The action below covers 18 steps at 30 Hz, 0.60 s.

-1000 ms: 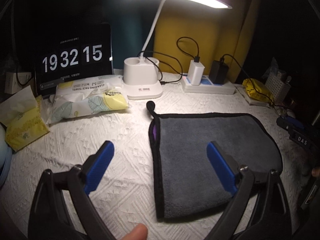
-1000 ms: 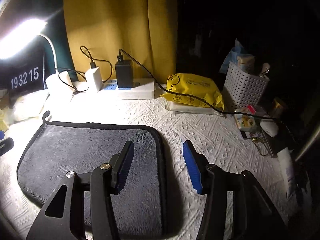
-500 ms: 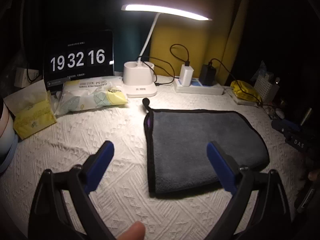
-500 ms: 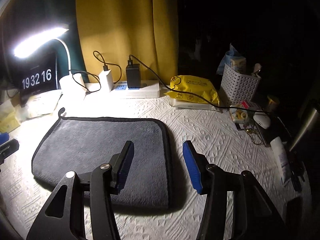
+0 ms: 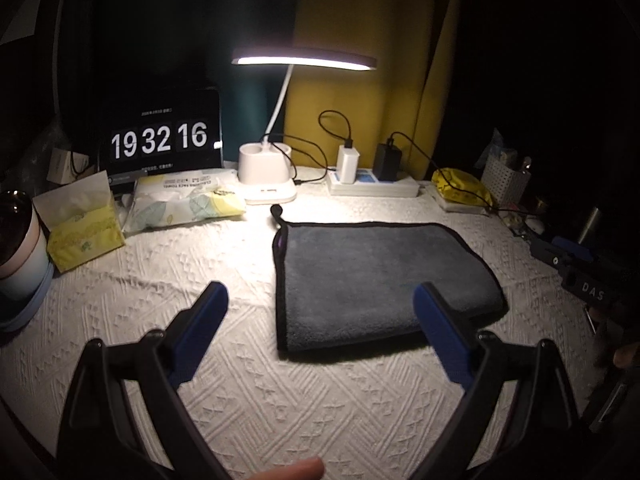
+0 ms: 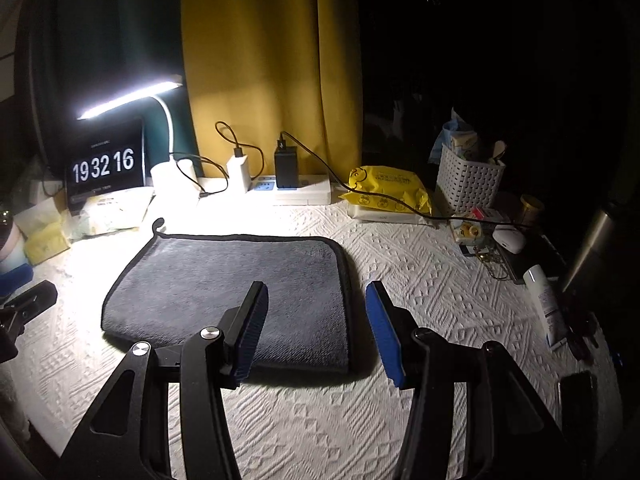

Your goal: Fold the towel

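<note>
Far left of the bench [image 5: 132,304], white textured cover: a pink-and-blue cup [image 5: 18,256] at the edge, then a yellow tissue pack [image 5: 82,232], then a face-towel pack [image 5: 186,202] lying flat in front of the clock display [image 5: 160,142] reading 19 32 16. Next over, the desk lamp [image 5: 268,176], lit, white base just behind the towel's back-left corner. Left claw [image 5: 320,322] hangs above the bench near the front edge, blue pads spread wide, nothing between them; its left pad is over bare cover, its right pad [image 5: 442,336] lines up with the towel's near-right part, no contact visible. Grey towel [image 5: 380,276] lies flat mid-bench, black-edged, already folded: a doubled edge with a purple strip shows along its left side, hanging loop [image 5: 277,212] sticking out at the back-left corner. Behind it, a white power strip [image 6: 296,192] against the yellow curtain [image 6: 264,72], with a white charger [image 6: 239,172] and a black charger [image 6: 286,170] plugged in. Right claw [image 6: 316,326] sits low in front of the towel's right end, pads moderately apart and empty; its left pad overlaps the towel's near-right area in view, right pad is past the towel's edge over bare cover. Further right: a yellow wipes pack [image 6: 386,192], a white perforated basket [image 6: 468,184], and small clutter in the dark, too dim to identify.
</note>
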Available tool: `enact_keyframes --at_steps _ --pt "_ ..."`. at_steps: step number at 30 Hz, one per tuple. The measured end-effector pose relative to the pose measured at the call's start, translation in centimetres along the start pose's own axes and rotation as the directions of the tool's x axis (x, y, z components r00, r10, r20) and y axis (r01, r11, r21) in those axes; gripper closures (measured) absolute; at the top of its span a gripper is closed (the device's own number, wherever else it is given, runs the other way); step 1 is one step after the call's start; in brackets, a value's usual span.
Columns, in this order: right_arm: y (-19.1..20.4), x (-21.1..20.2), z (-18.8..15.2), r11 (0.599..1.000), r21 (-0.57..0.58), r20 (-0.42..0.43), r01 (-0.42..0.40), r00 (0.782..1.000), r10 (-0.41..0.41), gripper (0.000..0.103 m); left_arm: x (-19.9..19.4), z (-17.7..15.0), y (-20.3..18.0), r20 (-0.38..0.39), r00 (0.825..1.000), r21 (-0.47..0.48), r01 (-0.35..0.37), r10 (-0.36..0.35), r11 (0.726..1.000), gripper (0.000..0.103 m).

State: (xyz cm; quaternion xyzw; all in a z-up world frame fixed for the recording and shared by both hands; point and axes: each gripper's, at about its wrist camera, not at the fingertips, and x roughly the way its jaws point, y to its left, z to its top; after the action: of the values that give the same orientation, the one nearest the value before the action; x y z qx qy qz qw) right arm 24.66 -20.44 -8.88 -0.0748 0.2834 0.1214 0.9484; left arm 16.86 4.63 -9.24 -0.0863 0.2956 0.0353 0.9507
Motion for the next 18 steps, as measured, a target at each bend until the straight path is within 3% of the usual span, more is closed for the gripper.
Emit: enact_keyframes --at_steps 18 --pt "1.1 -6.6 -1.0 1.000 -0.008 0.096 -0.019 0.995 0.020 0.049 -5.7 -1.4 -2.2 0.093 0.995 0.032 0.033 -0.035 0.999 0.008"
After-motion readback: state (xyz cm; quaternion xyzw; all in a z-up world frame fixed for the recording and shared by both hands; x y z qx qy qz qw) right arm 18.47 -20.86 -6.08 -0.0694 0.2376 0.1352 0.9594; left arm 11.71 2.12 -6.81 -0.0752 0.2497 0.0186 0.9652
